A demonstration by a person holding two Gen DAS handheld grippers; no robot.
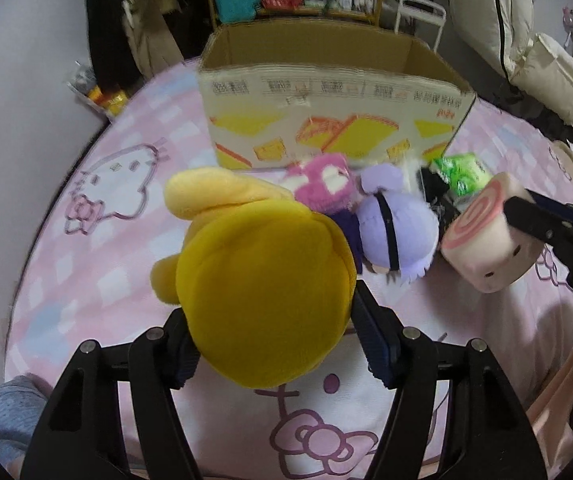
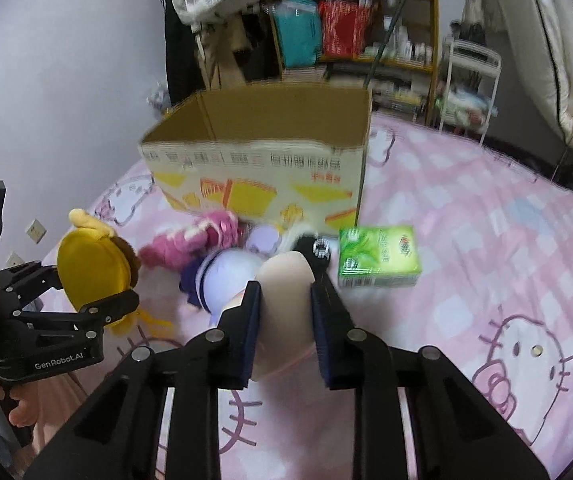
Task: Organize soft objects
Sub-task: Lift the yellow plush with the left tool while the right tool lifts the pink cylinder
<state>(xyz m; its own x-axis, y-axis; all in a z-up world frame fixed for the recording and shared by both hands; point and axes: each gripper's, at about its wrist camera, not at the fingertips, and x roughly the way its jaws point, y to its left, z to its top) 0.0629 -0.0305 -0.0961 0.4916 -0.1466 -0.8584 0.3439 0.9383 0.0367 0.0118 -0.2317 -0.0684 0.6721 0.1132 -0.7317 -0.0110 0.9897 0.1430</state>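
Note:
My left gripper [image 1: 274, 332] is shut on a yellow plush toy [image 1: 262, 280] and holds it above the pink bed; it also shows in the right wrist view [image 2: 90, 268]. My right gripper [image 2: 284, 296] is shut on a pale pink roll-shaped plush [image 2: 284, 280], seen with its red spiral end in the left wrist view [image 1: 486, 236]. A purple plush [image 1: 396, 228] and a pink-and-white plush [image 1: 326, 184] lie on the bed in front of an open cardboard box [image 1: 326, 92], which also shows in the right wrist view [image 2: 262, 152].
A green tissue pack [image 2: 378, 256] lies on the bed right of the box. The pink Hello Kitty bedsheet [image 2: 486, 240] covers the bed. A shelf [image 2: 366, 20] with bags stands behind the box, and a grey wall [image 1: 14, 100] is at the left.

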